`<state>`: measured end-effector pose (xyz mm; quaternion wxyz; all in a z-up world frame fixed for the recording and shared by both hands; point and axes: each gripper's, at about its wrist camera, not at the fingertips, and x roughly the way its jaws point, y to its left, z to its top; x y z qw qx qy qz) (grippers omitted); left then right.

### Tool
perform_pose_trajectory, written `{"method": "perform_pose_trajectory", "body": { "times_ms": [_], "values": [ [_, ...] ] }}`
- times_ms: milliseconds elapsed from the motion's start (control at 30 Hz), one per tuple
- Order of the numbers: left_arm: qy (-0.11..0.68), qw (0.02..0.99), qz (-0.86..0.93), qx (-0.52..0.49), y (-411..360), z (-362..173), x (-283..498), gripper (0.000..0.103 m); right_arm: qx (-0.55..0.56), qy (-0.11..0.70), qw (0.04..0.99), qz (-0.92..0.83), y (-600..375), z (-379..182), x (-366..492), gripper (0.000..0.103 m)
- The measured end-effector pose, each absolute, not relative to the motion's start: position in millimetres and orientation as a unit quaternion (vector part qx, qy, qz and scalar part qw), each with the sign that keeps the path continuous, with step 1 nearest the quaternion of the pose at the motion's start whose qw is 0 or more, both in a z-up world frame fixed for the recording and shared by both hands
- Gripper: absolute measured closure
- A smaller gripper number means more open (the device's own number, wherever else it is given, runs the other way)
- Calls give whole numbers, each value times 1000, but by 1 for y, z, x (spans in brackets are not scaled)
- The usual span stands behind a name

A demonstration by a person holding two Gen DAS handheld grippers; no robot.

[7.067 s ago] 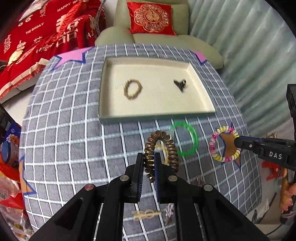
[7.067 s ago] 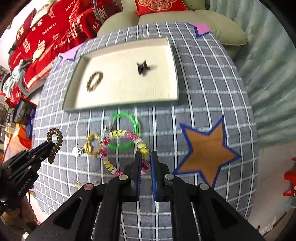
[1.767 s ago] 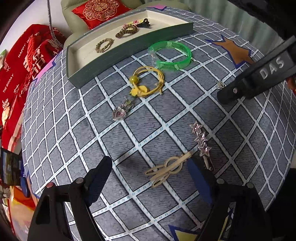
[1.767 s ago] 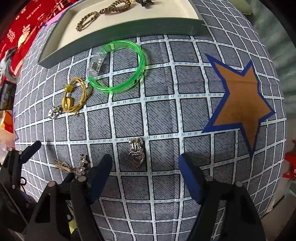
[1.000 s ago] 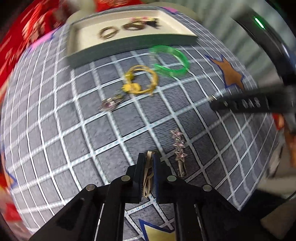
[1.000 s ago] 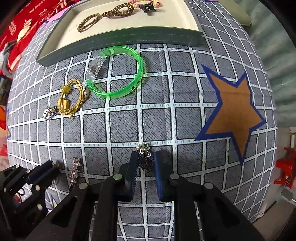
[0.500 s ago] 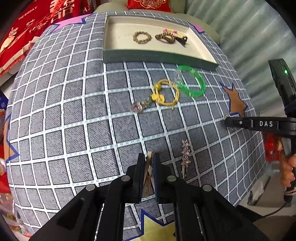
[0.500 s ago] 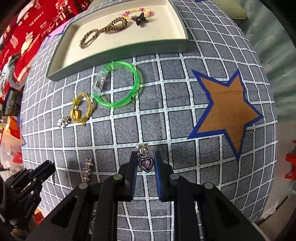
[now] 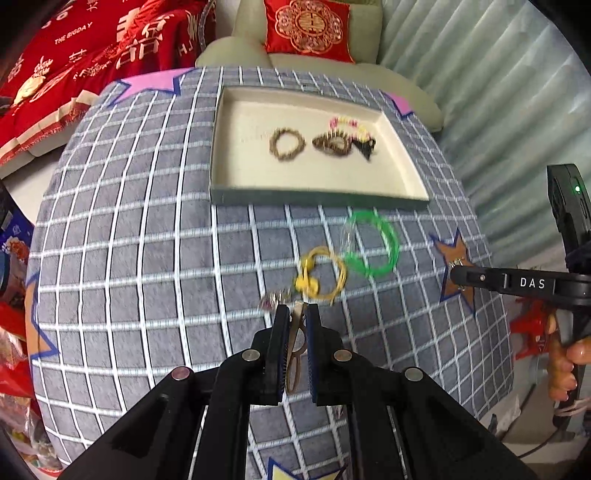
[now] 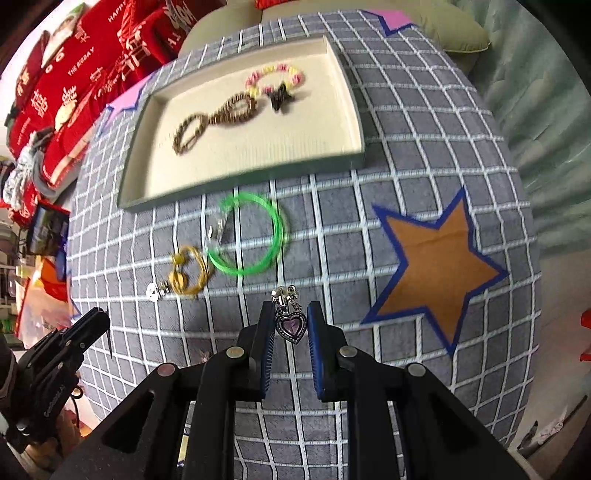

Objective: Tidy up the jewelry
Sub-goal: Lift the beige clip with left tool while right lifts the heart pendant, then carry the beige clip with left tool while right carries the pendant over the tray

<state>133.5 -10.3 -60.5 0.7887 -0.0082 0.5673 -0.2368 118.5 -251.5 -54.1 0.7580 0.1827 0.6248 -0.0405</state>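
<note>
My left gripper (image 9: 294, 314) is shut on a beige hair clip (image 9: 294, 350), held above the grid cloth. My right gripper (image 10: 291, 317) is shut on a purple heart pendant (image 10: 291, 325), also lifted; it shows at the right of the left wrist view (image 9: 458, 277). The cream tray (image 9: 229, 177) at the far side holds a brown bead ring (image 9: 286, 144), a coil hair tie (image 9: 332, 142), a pink-yellow bead bracelet (image 10: 275, 75) and a black clip (image 10: 280, 96). On the cloth lie a green bangle (image 10: 247, 234), a yellow cord loop (image 10: 186, 277) and a small silver charm (image 10: 157, 290).
The round table has a grey grid cloth with an orange star patch (image 10: 436, 269) at the right. A sofa with a red cushion (image 9: 306, 29) and red blankets (image 9: 92, 44) stands behind. The left gripper's body (image 10: 55, 365) shows at lower left of the right wrist view.
Both grippers have risen and moved toward the tray with their items. The star hair pin on the cloth is no longer in view.
</note>
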Motion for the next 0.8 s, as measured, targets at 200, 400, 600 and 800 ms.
{"method": "perform_pose_trajectory", "body": {
  "times_ms": [200,400,600,800],
  "values": [
    [551,801,-233,-12,-19,-48,161,84,182,607,773,-37,-254,-47,135,84],
    [540,810,-226,-15,-30,-42,191,84,181,596,782,-32,-268,-41,168,84],
    [531,818,-218,-12,-42,-43,221,84,172,589,790,-23,-276,-40,203,84],
    [532,822,-203,-11,-53,-52,255,84,170,593,787,-14,-282,-51,235,84]
  ]
}}
